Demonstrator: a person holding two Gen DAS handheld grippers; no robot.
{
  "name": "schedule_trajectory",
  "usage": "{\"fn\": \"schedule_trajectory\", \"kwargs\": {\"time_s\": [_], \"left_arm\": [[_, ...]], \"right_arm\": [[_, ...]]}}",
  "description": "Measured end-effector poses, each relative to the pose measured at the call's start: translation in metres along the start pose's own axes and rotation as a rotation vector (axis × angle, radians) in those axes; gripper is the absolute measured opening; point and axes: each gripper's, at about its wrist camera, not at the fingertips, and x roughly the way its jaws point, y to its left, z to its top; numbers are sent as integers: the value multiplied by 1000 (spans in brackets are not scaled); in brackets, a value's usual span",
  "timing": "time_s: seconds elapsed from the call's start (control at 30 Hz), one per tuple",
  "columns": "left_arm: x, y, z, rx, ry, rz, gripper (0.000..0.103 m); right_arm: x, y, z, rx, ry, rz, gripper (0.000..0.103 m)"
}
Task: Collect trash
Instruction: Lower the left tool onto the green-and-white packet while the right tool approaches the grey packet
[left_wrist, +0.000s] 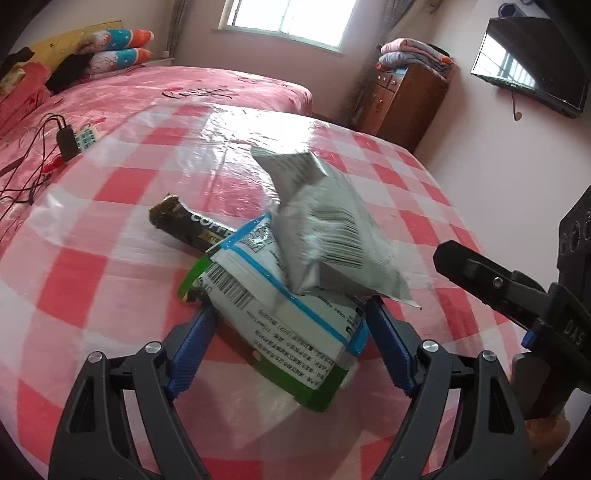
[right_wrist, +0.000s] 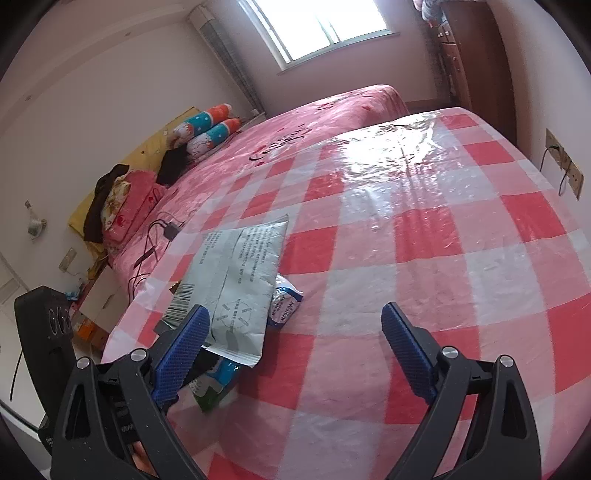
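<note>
Left claw (left_wrist: 291, 350) straddles the blue-banded wrapper (left_wrist: 295, 321) released, under the grey pouch (left_wrist: 332, 236); right claw (right_wrist: 295, 354) gapes empty beside it; next: clench squarely.

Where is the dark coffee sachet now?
In the left wrist view the dark coffee sachet lies on the checked tablecloth, left of the grey packet, its near end tucked under the blue-edged white packet.

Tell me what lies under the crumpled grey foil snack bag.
The grey foil snack bag lies on a white blue-striped wrapper and hides the dark coffee sachet's near end. Anything else beneath is covered.
</note>
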Motion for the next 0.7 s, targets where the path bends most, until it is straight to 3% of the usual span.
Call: {"fn": "schedule_trajectory", "kwargs": {"time_s": [0.53, 0.67, 0.7], "left_arm": [[24, 0, 23, -88, 10, 108, 93], [24, 6, 25, -105, 8, 105, 89], [22, 8, 25, -108, 3, 114, 81]], "right_arm": [[8, 19, 7, -42, -5, 15, 93], [10, 13, 9, -21, -4, 13, 94], [11, 12, 9, -18, -3, 9, 94]]}}
